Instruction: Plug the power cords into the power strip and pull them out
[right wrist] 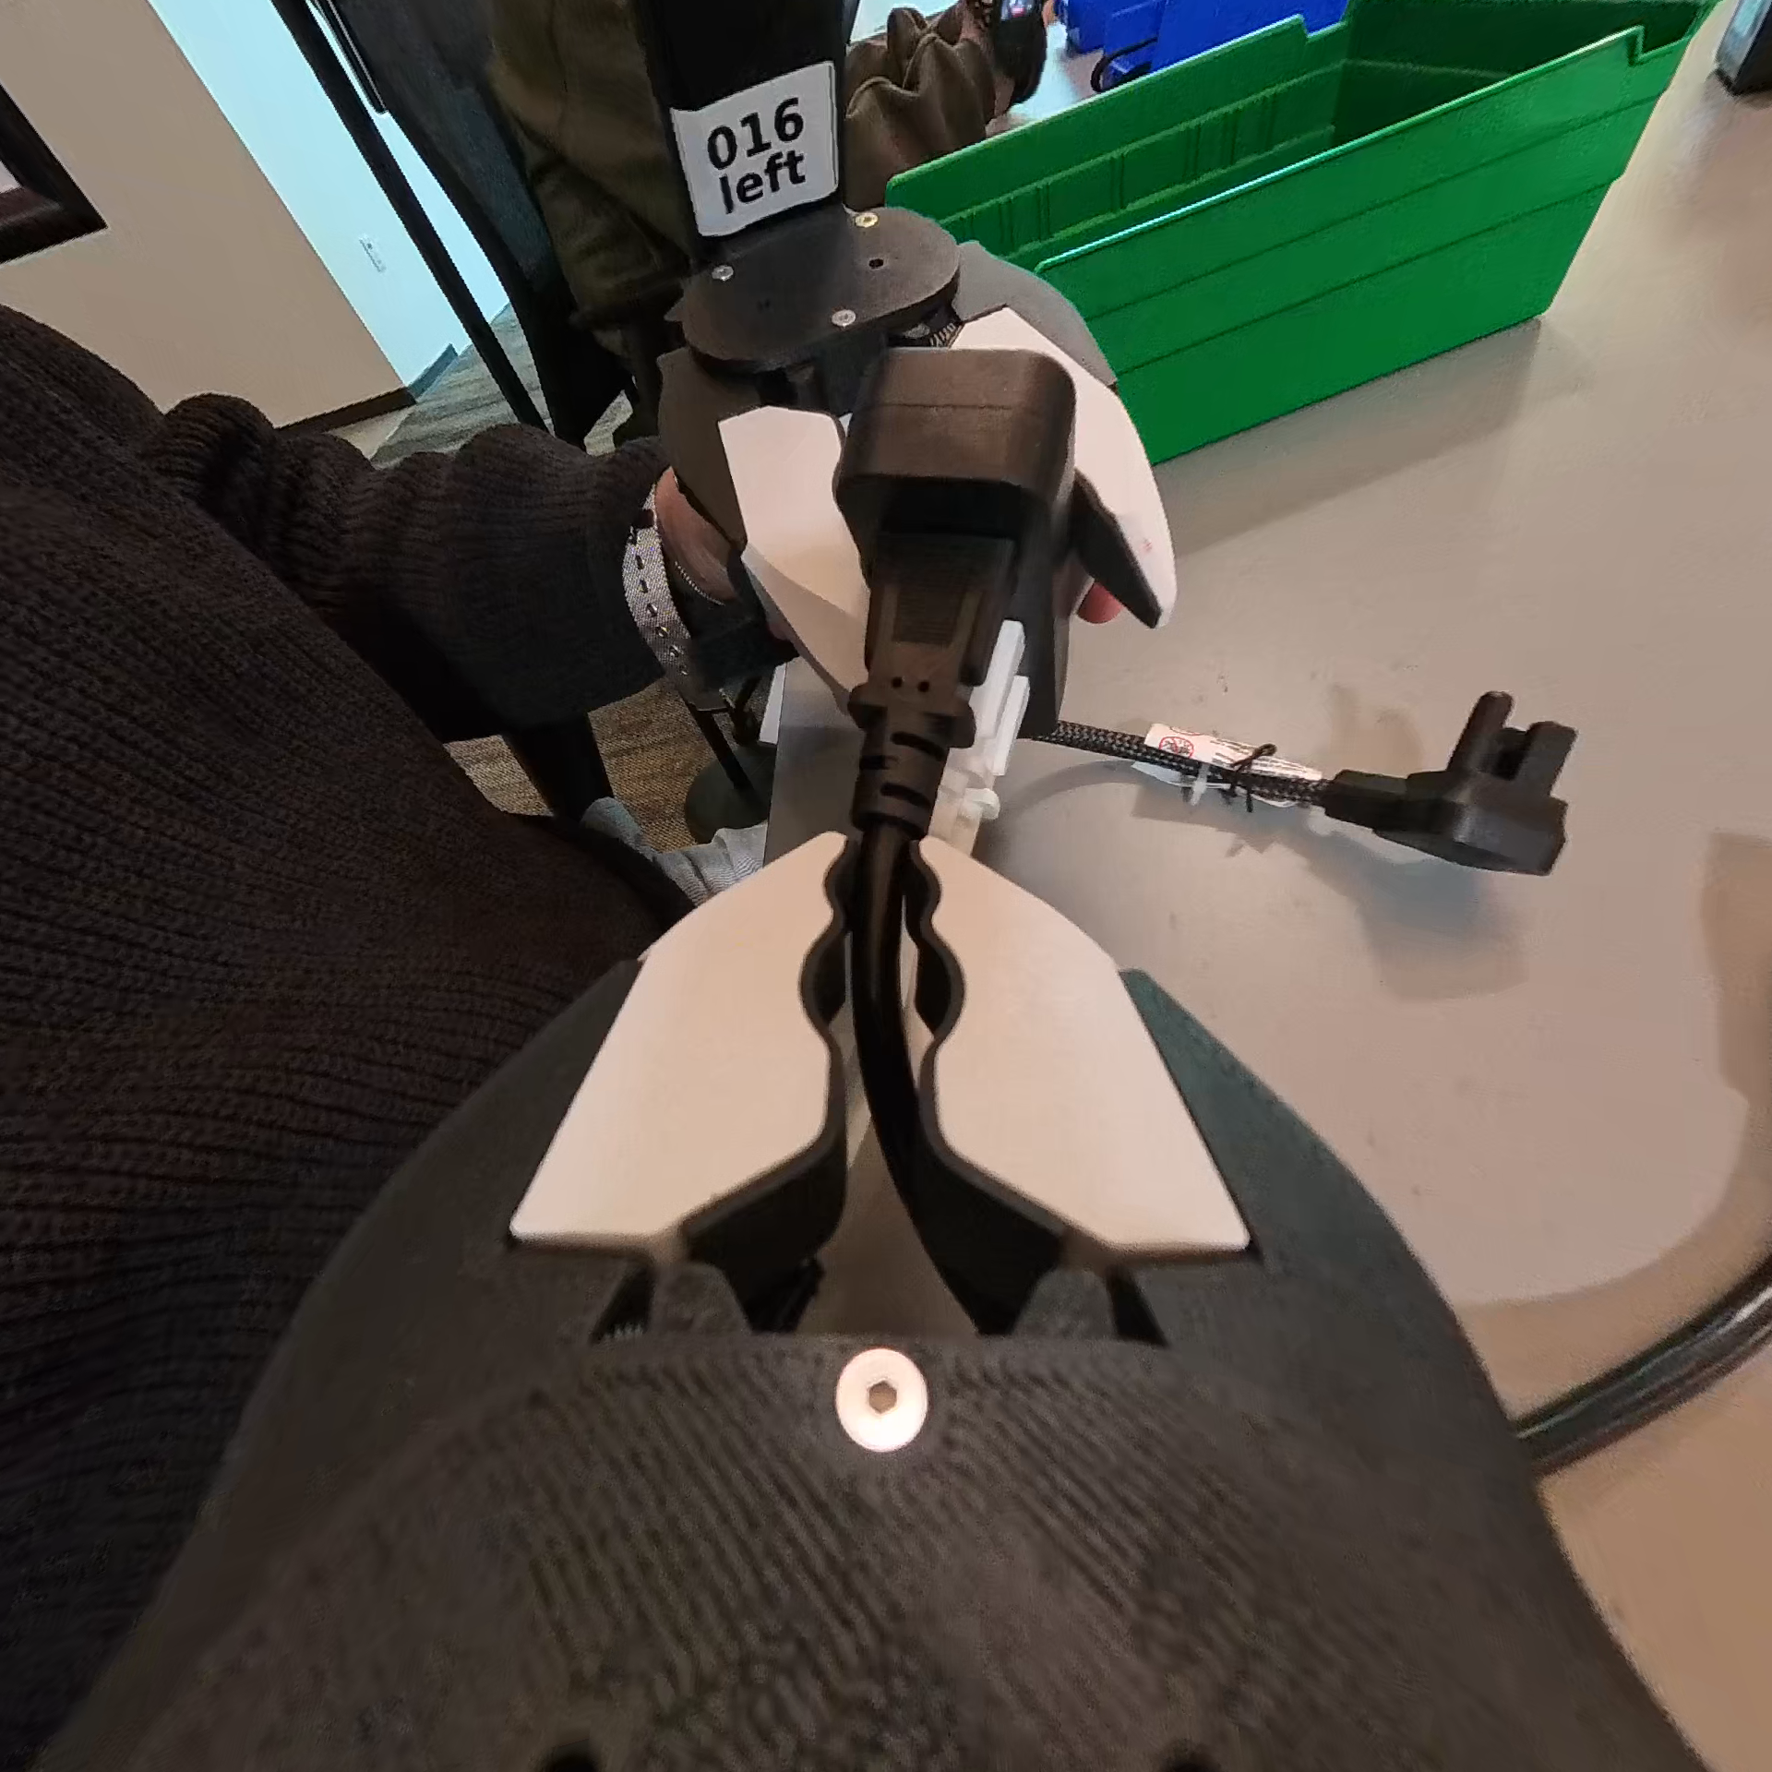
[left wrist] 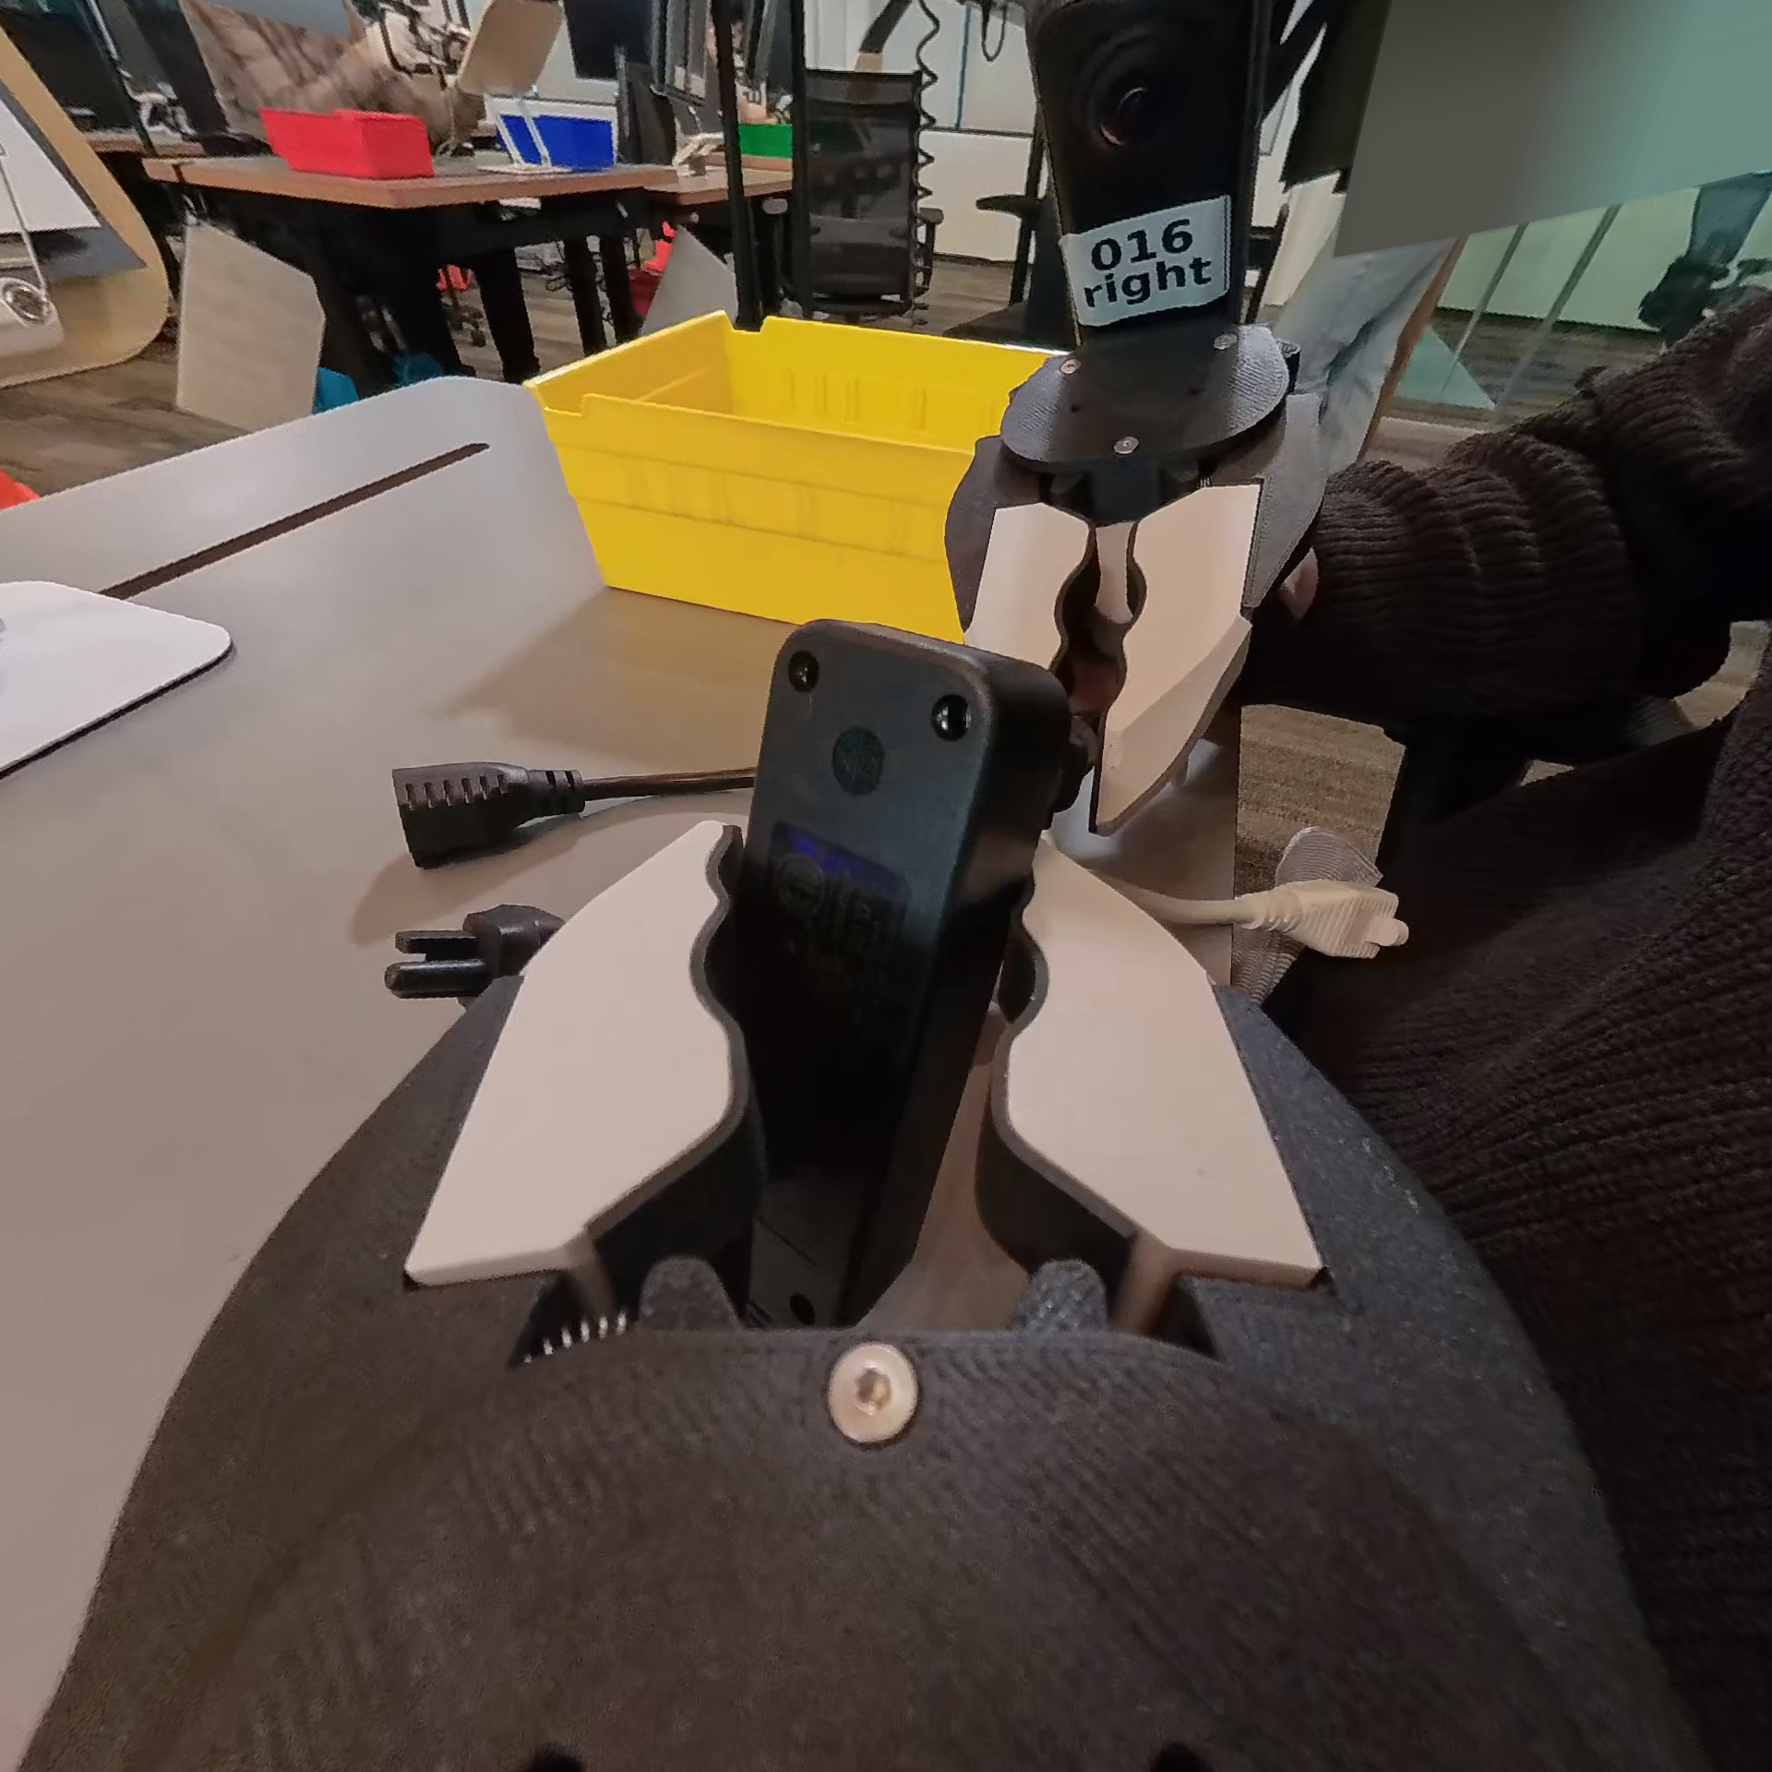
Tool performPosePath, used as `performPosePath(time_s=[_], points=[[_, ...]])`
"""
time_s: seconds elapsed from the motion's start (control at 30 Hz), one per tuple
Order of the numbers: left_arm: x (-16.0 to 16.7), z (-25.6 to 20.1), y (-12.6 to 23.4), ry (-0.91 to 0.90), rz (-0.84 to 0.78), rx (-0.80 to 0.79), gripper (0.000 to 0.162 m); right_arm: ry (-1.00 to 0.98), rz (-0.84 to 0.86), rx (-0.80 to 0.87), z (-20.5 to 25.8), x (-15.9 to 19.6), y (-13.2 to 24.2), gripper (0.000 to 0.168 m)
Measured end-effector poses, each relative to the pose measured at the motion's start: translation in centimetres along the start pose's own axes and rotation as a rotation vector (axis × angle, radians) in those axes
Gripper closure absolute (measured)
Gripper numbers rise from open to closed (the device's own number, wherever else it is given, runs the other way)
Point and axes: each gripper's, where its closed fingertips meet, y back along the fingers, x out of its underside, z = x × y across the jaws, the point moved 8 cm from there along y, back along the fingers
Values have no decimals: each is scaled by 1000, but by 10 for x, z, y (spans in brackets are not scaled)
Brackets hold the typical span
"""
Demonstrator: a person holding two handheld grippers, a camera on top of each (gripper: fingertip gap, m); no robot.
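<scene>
Left gripper (left wrist: 868, 868) at frame centre, jaws clamped on the black power strip (left wrist: 877, 863), held up off the grey surface (left wrist: 240, 1103). Right gripper (right wrist: 882, 868) has jaws closed on a black power cord (right wrist: 887, 997); its plug (right wrist: 925, 614) sits in the strip's end at centre of the right wrist view. Loose black cord end (left wrist: 479, 801) lies mid-left on the surface, yellow bin (left wrist: 767, 489) behind. Green bin (right wrist: 1342, 192) upper right, angled black plug (right wrist: 1467, 796) at right.
</scene>
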Motion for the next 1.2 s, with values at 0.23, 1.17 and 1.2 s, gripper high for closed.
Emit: performPosePath(time_s=[0.23,1.17,1.2], points=[[1,1,0,14,-1,9,111,-16,-5,-2,-1,1,0,159],[-3,6,7,107,-112,102,110,-18,-27,49,-3,-2,4,160],[-5,6,7,112,-131,104,110,1,-29,61,-1,-4,4,160]])
